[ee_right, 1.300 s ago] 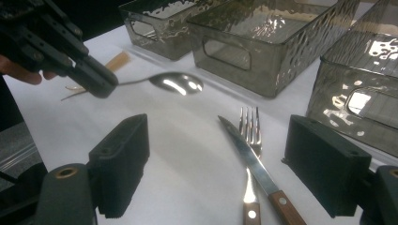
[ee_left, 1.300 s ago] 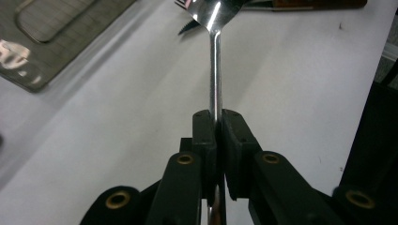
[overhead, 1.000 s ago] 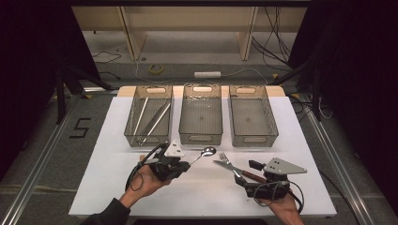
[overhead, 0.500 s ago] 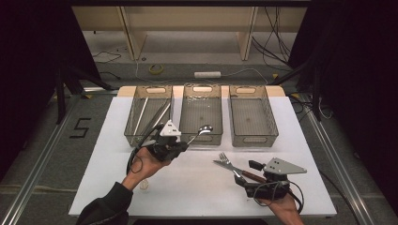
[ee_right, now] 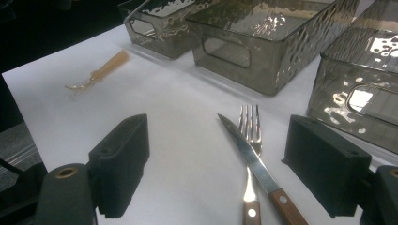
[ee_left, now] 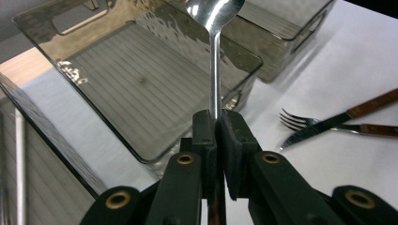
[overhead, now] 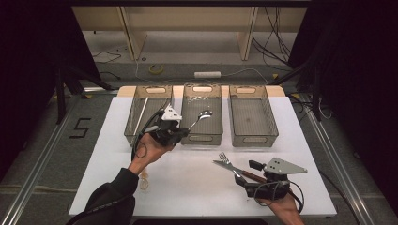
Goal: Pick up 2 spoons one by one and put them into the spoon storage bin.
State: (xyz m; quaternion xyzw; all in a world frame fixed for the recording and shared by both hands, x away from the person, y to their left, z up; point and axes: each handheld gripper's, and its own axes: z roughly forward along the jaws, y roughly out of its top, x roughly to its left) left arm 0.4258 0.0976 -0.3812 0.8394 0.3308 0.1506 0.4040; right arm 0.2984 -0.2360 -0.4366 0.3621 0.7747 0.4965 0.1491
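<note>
High view: my left gripper (overhead: 185, 133) has carried the spoon (overhead: 202, 116) up from the table, jaws clamped on its handle, bowl now over the middle bin (overhead: 202, 136). So the drop looks close. My right gripper (ee_right: 234, 173) sits wide open over the fork (ee_right: 249, 126) and knife (ee_right: 246, 152).

Three bins (overhead: 248, 117), one spoon (overhead: 202, 116), one fork (overhead: 226, 161), one knife (overhead: 224, 165), two chopsticks (overhead: 140, 115), one small plastic spoon (ee_right: 96, 72).
</note>
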